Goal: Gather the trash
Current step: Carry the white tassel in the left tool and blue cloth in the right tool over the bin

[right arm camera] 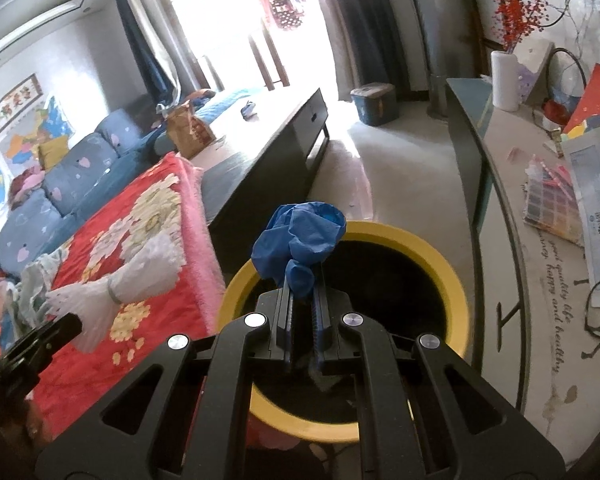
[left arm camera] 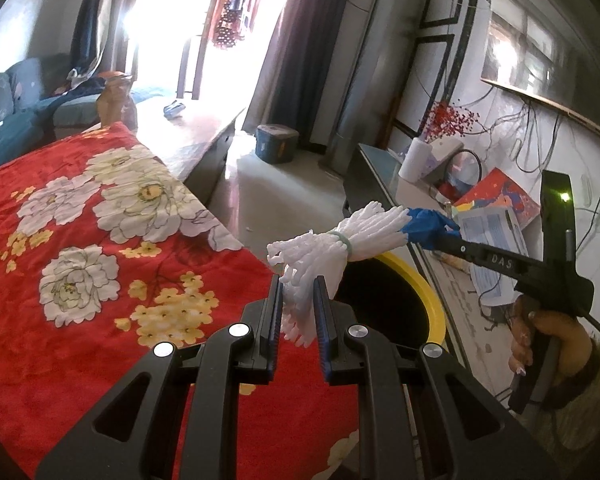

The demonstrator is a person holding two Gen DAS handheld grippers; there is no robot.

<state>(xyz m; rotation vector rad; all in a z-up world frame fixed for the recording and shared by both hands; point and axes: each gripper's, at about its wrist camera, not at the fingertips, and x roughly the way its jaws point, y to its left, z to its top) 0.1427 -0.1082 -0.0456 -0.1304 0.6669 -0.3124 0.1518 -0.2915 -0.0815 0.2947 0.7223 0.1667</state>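
My left gripper is shut on a white foam net bundle tied with a pale green band, held above the edge of the red floral blanket. The bundle also shows in the right wrist view. My right gripper is shut on a crumpled blue glove and holds it over the yellow-rimmed bin. In the left wrist view the right gripper with the blue glove sits just right of the bundle, above the bin.
A dark low table stands behind the blanket. A blue sofa runs along the left. A long counter on the right holds papers, a white roll and a red box. A blue lidded box sits on the floor.
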